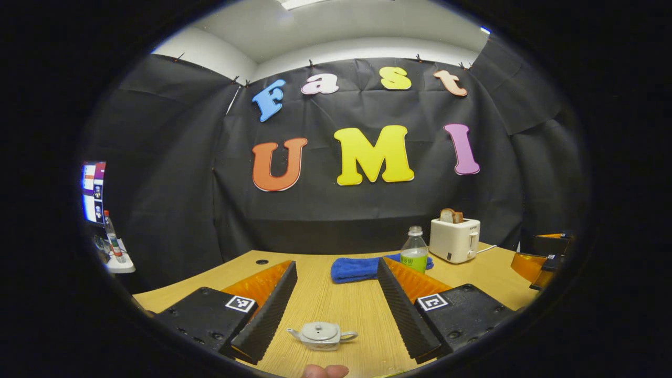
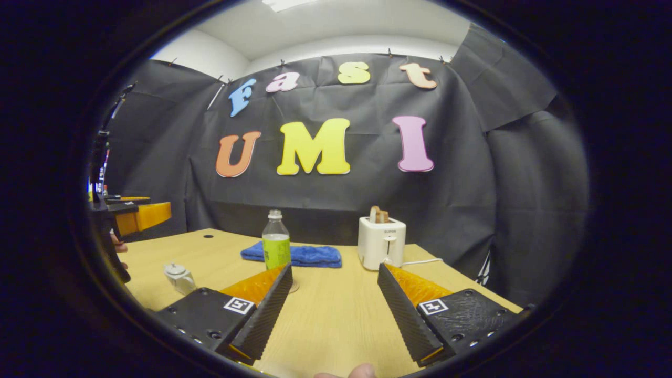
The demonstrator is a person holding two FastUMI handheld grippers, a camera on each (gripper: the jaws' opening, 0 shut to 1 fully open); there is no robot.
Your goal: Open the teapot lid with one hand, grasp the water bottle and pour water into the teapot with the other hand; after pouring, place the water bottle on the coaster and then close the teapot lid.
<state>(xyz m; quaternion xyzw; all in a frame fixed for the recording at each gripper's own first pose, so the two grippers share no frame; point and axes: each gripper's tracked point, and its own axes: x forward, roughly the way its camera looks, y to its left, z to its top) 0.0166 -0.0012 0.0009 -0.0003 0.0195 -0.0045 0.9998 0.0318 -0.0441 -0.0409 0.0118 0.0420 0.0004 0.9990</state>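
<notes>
The left gripper [image 1: 332,310] is spread wide over the wooden table [image 1: 341,304], the small lidded teapot [image 1: 321,335] low between its ridged fingers. The right gripper [image 2: 334,310] is also spread and empty. The clear water bottle [image 2: 275,240] stands ahead; its base and a glassy disc beneath are partly hidden behind a finger, beside a rumpled blue towel [image 2: 310,255] and boxy toaster [image 2: 381,241].

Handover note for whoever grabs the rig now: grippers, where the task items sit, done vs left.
Left gripper: open, empty, aimed at the teapot, lid on.
Right gripper: open, empty, facing the water bottle.
Bottle upright on the table, capped, in front of the blue towel; toaster to its right.
Done: nothing.
Left: lift lid, grasp bottle, pour, set bottle on coaster, close lid.
</notes>
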